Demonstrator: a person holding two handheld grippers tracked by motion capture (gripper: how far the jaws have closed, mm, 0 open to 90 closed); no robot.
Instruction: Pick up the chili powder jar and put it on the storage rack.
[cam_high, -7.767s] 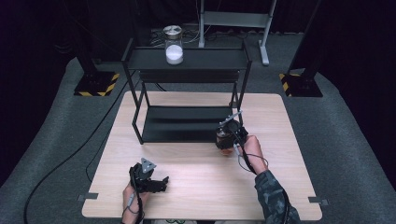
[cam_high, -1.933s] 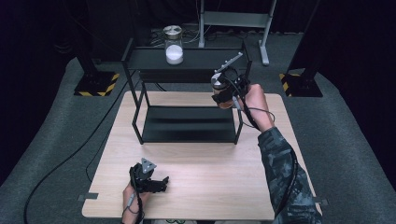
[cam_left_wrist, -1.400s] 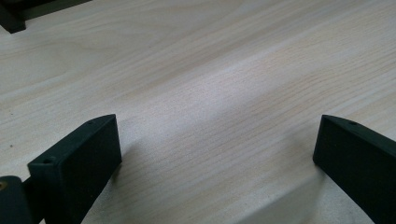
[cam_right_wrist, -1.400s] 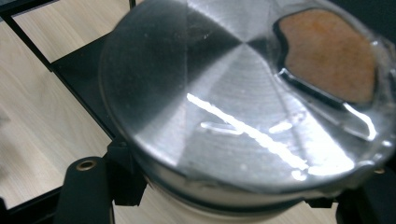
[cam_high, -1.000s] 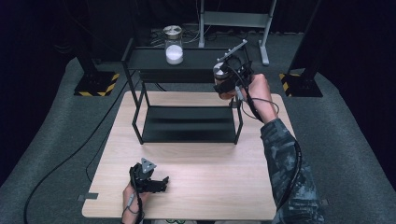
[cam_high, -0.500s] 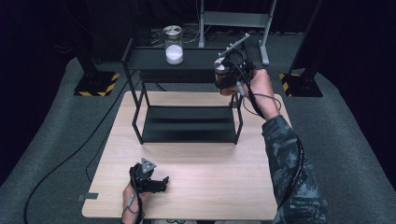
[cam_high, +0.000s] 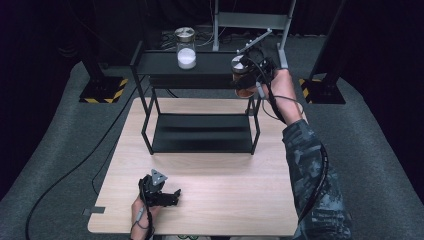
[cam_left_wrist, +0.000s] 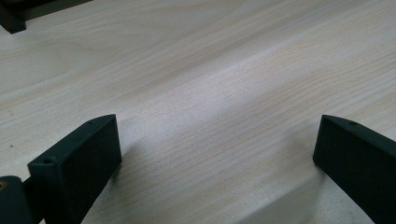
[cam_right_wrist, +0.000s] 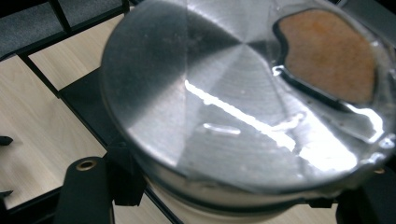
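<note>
Above black metal shelf | right gripper jaws clamp steel-lidded glass jar | left gripper jaws apart

High view looks down over the whole worktop; both gripper views sit close, sharing its pale wood

The rack is set at the table's far side. On its top shelf a jar stands left; a second jar is held at the right end.
</note>
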